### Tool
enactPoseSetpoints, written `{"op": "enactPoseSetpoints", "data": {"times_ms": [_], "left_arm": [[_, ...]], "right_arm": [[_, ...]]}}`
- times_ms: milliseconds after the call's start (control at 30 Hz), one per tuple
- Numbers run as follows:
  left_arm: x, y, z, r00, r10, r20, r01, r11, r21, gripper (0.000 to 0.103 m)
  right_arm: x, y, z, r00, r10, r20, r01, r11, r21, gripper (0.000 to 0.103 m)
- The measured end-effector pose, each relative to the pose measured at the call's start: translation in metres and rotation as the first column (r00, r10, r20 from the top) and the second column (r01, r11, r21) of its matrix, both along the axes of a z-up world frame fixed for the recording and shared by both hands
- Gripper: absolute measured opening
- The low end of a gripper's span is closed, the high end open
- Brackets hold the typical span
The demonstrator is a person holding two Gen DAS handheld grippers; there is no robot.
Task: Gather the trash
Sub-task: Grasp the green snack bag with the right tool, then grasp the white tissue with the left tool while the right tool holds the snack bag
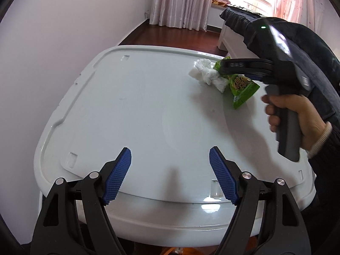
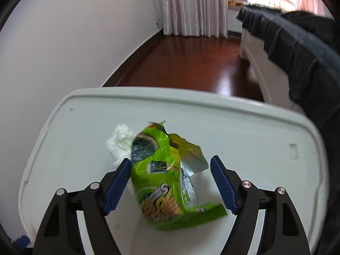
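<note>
One torn green foil snack wrapper (image 2: 163,178) and one crumpled white tissue (image 2: 121,142) lie touching near the far edge of the glossy white plastic table (image 2: 244,127). The right gripper (image 2: 170,182) straddles the wrapper, spread; the left gripper (image 1: 170,176), spread too, hovers over bare tabletop near its near edge.

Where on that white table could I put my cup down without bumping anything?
The white table is bare over its whole near and left part, from the left gripper up to the rim. The far right corner is crowded: crumpled tissue, green snack wrapper and the right gripper around it.
</note>
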State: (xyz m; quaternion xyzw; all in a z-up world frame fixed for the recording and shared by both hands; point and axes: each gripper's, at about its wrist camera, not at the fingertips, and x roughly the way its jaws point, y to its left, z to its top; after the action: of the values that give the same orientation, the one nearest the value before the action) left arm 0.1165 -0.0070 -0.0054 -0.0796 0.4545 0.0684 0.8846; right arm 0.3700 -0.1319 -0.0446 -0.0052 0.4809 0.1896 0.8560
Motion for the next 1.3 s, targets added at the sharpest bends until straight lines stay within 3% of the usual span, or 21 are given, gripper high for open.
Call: {"op": "enactPoseSetpoints", "data": {"times_ms": [33,100,133,167,200,467,667,833,967,1067,1233,1267,1300], "left_arm": [[0.001,-0.001,-0.002,1.0,-0.006,-0.005,0.006,1.0,0.003,0.074],[0.002,-0.002,-0.004,1.0,-0.008,-0.012,0.008,1.0,-0.001,0.074],[0.002,-0.002,-0.006,1.0,-0.009,-0.016,0.009,1.0,-0.007,0.074],[0.002,-0.002,-0.007,1.0,-0.008,-0.02,0.008,1.0,-0.013,0.074],[0.002,-0.001,-0.008,1.0,-0.006,-0.024,0.006,1.0,-0.017,0.074],[0.015,-0.004,-0.015,0.999,0.019,-0.041,-0.02,1.0,-0.022,0.074],[0.061,-0.015,-0.014,0.999,0.032,-0.037,-0.033,0.999,-0.039,0.074],[0.107,-0.021,-0.009,0.999,0.054,0.005,-0.053,0.998,-0.045,0.074],[0.146,-0.03,-0.007,0.998,0.057,0.029,-0.055,0.997,-0.059,0.074],[0.176,-0.045,-0.013,0.999,0.046,0.025,-0.046,0.999,-0.023,0.074],[0.211,-0.055,-0.041,0.996,0.079,-0.034,-0.078,0.996,0.034,0.074],[0.216,-0.055,-0.047,0.995,0.085,-0.049,-0.084,0.996,0.037,0.073],[0.219,-0.053,-0.054,0.994,0.089,-0.06,-0.087,0.996,0.037,0.058]], "right_arm": [[0.003,-0.003,-0.002,1.0,-0.01,-0.006,0.011,1.0,0.021,0.075],[0.01,-0.011,-0.005,0.998,-0.028,-0.05,0.032,0.996,0.088,0.057],[0.012,-0.012,-0.005,0.998,-0.031,-0.058,0.037,0.994,0.105,0.055],[0.011,-0.013,-0.004,0.998,-0.028,-0.057,0.034,0.993,0.111,0.044],[0.01,-0.012,-0.003,0.998,-0.018,-0.054,0.023,0.994,0.109,0.04],[-0.014,-0.023,0.007,0.999,-0.022,-0.045,0.027,0.994,0.109,0.036],[-0.065,-0.048,0.042,0.997,-0.067,0.048,0.067,0.998,0.004,0.036],[-0.125,-0.086,0.062,0.991,-0.102,0.09,0.101,0.995,0.023,0.036],[-0.167,-0.105,0.056,0.982,-0.15,0.111,0.146,0.988,0.043,0.036],[-0.188,-0.104,0.042,0.982,-0.152,0.108,0.149,0.988,0.038,0.036],[-0.187,-0.099,0.034,0.988,-0.111,0.103,0.11,0.994,0.021,0.036],[-0.188,-0.099,0.036,0.988,-0.115,0.104,0.112,0.993,0.029,0.036],[-0.189,-0.1,0.038,0.987,-0.122,0.109,0.118,0.992,0.041,0.036]]}}
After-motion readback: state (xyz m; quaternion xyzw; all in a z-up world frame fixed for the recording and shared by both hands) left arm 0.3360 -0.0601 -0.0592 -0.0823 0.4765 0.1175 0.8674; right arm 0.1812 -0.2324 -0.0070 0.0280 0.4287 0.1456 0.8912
